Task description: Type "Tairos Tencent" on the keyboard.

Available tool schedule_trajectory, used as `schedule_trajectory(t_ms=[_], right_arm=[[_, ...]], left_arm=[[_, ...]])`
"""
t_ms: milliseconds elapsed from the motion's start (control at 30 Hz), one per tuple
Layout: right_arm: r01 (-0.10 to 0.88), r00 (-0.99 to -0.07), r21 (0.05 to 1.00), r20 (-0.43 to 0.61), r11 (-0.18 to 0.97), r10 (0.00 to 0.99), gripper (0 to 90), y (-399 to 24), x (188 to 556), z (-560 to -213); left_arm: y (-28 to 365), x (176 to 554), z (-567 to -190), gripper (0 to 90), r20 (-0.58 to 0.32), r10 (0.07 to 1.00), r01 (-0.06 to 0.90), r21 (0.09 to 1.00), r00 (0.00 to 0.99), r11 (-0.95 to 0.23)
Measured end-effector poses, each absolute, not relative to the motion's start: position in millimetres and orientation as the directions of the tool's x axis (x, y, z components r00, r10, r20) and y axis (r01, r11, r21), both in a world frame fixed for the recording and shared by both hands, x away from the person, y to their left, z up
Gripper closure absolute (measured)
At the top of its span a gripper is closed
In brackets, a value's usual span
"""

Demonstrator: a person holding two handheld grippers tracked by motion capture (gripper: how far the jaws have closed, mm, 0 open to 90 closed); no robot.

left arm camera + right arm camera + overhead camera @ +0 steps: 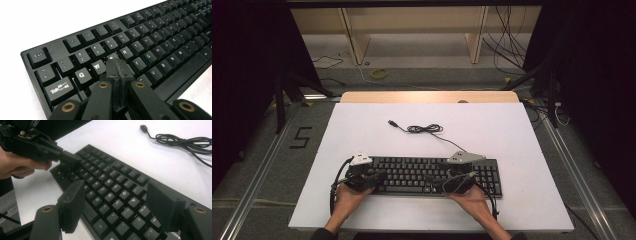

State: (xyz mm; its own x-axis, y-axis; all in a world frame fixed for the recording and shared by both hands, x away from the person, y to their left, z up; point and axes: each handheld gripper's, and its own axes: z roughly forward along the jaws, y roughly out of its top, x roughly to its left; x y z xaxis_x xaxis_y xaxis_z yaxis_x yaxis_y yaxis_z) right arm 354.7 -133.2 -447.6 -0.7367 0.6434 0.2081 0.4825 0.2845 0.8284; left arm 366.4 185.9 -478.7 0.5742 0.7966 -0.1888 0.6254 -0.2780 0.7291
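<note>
Nearest the camera, two hands come in from the near edge, one gripper in each. The left gripper (117,65) has its jaws pressed together with nothing between them, tips down on the letter keys beside W and R. The right gripper (113,205) is spread wide, hovering over the right-hand letter keys, nothing between its jaws. One black keyboard (432,175) lies flat at the near middle of the desk (362,125). One black cable (424,129) runs from it, loosely bunched farther back, plug end lying free on the left. The desk top is plain white; grey floor surrounds it, pale wooden shelving stands at the far side.
</note>
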Motion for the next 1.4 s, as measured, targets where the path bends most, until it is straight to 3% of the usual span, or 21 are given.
schedule_trajectory(t_ms=[767, 967, 1400], right_arm=[[0.480, -0.739, 0.830, 0.207, 0.285, 0.641, 31.6, -134, 352, -447], [0.479, -0.737, 0.832, 0.207, 0.281, 0.643, 31.4, -135, 352, -446], [0.481, -0.737, 0.829, 0.206, 0.285, 0.644, 31.0, -134, 353, -447]], left_arm=[[185, 365, -477, 88.9, -0.186, 0.798, 0.626, 0.728, 0.573, -0.280], [195, 362, -466, 77.9, -0.219, 0.799, 0.609, 0.763, 0.560, -0.217], [204, 357, -460, 65.1, -0.262, 0.792, 0.608, 0.777, 0.551, -0.166]])
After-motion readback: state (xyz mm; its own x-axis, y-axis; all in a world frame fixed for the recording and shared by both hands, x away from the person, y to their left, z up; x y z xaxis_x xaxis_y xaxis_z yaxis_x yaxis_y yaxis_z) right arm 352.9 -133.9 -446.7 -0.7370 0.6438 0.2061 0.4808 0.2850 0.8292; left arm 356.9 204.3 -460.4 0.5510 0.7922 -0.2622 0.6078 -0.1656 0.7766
